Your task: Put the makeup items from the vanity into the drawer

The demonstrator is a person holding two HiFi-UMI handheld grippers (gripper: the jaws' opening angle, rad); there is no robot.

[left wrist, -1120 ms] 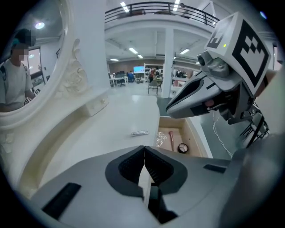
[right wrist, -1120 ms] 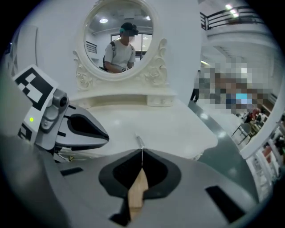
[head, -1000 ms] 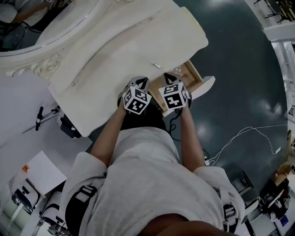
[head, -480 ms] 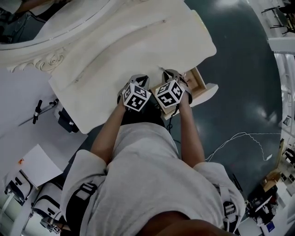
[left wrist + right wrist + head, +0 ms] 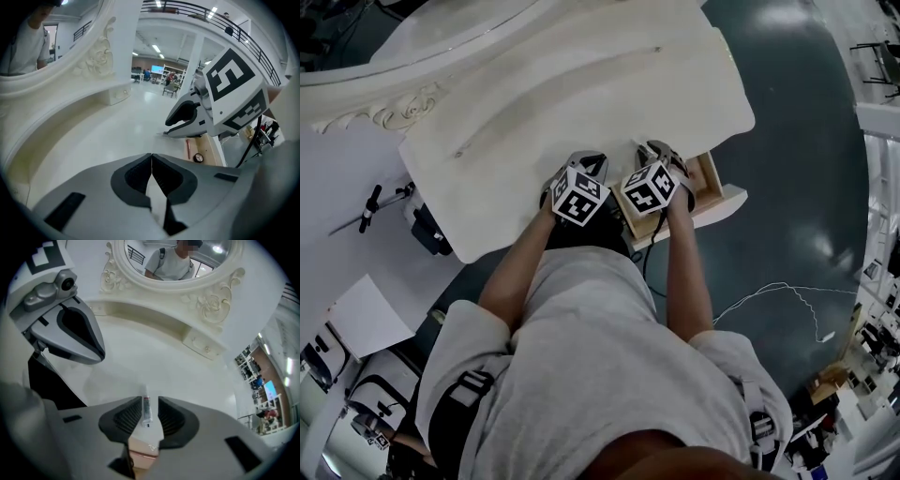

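A slim silver makeup tube [image 5: 146,409] with a dark band lies on the white vanity top [image 5: 581,84]. My right gripper [image 5: 150,404] straddles it, jaws opening, and the pads do not press on it. In the head view the right gripper [image 5: 658,152] sits at the top's front edge beside the open wooden drawer [image 5: 713,178]. My left gripper [image 5: 151,161] is shut and empty, hovering over the vanity top just left of the right one [image 5: 187,117]. The left gripper view shows a pink stick [image 5: 188,147] and a round compact [image 5: 198,158] lying in the drawer.
An ornate oval mirror [image 5: 178,258] and a raised shelf [image 5: 140,315] stand at the back of the vanity. Dark floor [image 5: 797,112] with a white cable [image 5: 769,291] lies to the right. Bags and a stand [image 5: 370,206] sit on the floor at the left.
The right gripper has shifted from the drawer's front toward the vanity top's edge. The left gripper has stayed beside it. The head view has drifted, so the vanity sits further right.
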